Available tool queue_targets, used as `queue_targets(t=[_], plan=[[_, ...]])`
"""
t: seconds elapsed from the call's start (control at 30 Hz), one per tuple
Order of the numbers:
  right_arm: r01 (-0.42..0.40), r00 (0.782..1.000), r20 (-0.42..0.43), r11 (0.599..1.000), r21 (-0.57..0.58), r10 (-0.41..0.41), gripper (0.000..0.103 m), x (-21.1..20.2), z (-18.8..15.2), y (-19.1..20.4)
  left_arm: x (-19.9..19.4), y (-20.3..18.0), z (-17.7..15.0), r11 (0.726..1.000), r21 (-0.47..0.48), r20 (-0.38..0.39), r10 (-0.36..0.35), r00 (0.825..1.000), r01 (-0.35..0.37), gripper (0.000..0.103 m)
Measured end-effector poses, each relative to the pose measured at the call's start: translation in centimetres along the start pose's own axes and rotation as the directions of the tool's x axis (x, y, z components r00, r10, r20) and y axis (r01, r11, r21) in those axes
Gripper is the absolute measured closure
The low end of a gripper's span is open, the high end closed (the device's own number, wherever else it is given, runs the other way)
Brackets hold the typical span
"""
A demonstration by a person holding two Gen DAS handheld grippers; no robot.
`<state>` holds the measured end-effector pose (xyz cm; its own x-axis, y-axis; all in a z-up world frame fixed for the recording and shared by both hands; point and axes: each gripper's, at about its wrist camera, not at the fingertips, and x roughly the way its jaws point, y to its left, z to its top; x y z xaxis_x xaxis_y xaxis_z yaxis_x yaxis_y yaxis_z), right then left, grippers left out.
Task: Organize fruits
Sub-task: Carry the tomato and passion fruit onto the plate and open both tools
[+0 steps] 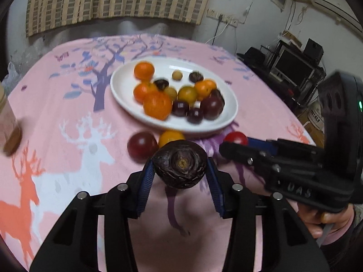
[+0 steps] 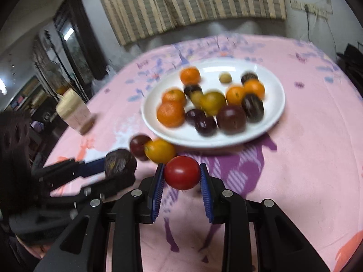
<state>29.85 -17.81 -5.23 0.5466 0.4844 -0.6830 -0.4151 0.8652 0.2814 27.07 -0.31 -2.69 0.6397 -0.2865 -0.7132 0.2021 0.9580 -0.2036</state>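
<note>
My left gripper (image 1: 180,170) is shut on a dark wrinkled passion fruit (image 1: 180,164), held above the pink cloth just short of the white plate (image 1: 127,90). My right gripper (image 2: 182,173) is shut on a red tomato (image 2: 182,172), also near the plate's (image 2: 275,104) front rim. The plate holds several oranges, dark plums and small yellow fruits. A dark red plum (image 1: 141,146) and a yellow-orange fruit (image 1: 170,137) lie on the cloth in front of the plate. The right gripper shows in the left wrist view (image 1: 231,146), the left gripper in the right wrist view (image 2: 118,165).
A round table with a pink deer-print cloth (image 1: 68,117). A beige jar (image 2: 73,111) stands at the left of the table. Striped curtain behind; shelves and electronics (image 1: 292,65) beyond the right edge.
</note>
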Motion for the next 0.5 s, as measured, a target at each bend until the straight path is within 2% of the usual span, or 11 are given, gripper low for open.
queue_targets(t=[0.13,0.2,0.37,0.4,0.43,0.47,0.5], plan=[[0.027,0.990,0.134,0.999,0.035,-0.031,0.072,-0.9,1.8,-1.0,1.0,0.9,4.5,0.999,0.019,0.052,0.028,0.998,-0.029,0.058],[0.048,0.986,0.157,0.995,0.084,-0.061,0.072,-0.3,3.3,-2.5,2.7,1.6,7.3,0.999,0.009,0.061,0.034,0.998,-0.034,0.058],[0.101,0.974,0.185,0.982,0.160,-0.130,0.070,2.0,6.3,-5.4,6.6,2.7,11.2,0.998,-0.018,0.046,0.061,0.997,-0.060,0.058],[0.107,0.971,0.195,0.981,0.163,-0.139,0.069,2.2,6.6,-5.8,7.2,2.9,11.6,0.997,-0.028,0.043,0.073,0.996,-0.072,0.053],[0.108,0.968,0.208,0.980,0.166,-0.142,0.063,2.4,6.8,-6.1,7.5,2.9,12.0,0.995,-0.034,0.048,0.095,0.994,-0.094,0.046],[0.106,0.967,0.211,0.981,0.165,-0.140,0.056,2.5,6.8,-6.3,7.5,3.0,12.2,0.992,-0.039,0.058,0.121,0.991,-0.119,0.032],[0.107,0.967,0.212,0.981,0.163,-0.141,0.055,2.4,6.7,-6.4,7.2,3.1,12.3,0.989,-0.043,0.077,0.145,0.986,-0.142,0.021]])
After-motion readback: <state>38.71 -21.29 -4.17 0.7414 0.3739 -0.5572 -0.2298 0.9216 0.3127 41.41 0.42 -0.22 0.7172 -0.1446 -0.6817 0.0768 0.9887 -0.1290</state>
